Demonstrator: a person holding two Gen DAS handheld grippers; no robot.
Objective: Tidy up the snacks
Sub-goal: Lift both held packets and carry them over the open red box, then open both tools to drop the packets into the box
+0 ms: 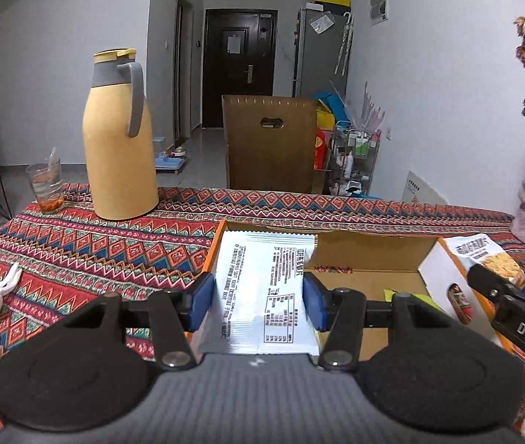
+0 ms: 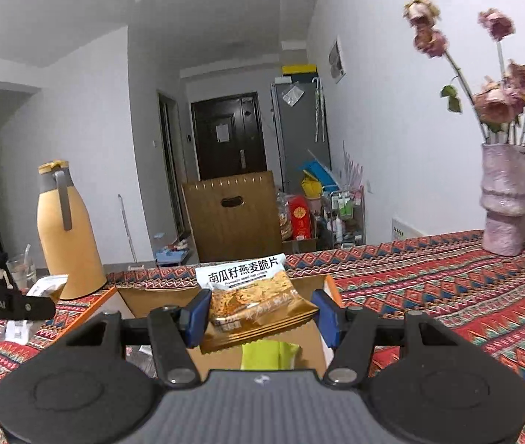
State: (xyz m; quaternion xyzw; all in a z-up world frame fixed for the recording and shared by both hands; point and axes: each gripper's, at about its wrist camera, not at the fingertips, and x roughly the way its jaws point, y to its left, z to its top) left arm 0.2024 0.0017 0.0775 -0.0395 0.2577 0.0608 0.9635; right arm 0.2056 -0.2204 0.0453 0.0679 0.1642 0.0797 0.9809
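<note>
1. Trouble can come from two hands over one box: your left gripper (image 1: pixel 258 301) and right gripper (image 2: pixel 260 314) are both above the open cardboard box (image 1: pixel 369 259), and they can bump
2. Your left fingers are closed on the sides of the white snack packet (image 1: pixel 266 296). It is thin and slippery, so it can bend and slide out
3. Your right fingers are partly closed around the oat crisp packet (image 2: pixel 255 303). It sits tilted, and I cannot tell if both pads touch it, so it may drop early
4. Squeeze too hard and the crisps can break
5. A green packet (image 2: pixel 269 355) already lies in the box, so a new packet can land crooked on it
6. The yellow jug (image 1: pixel 118 140) and the glass (image 1: pixel 46 185) stand near on the left. A wide swing can knock them over
</note>
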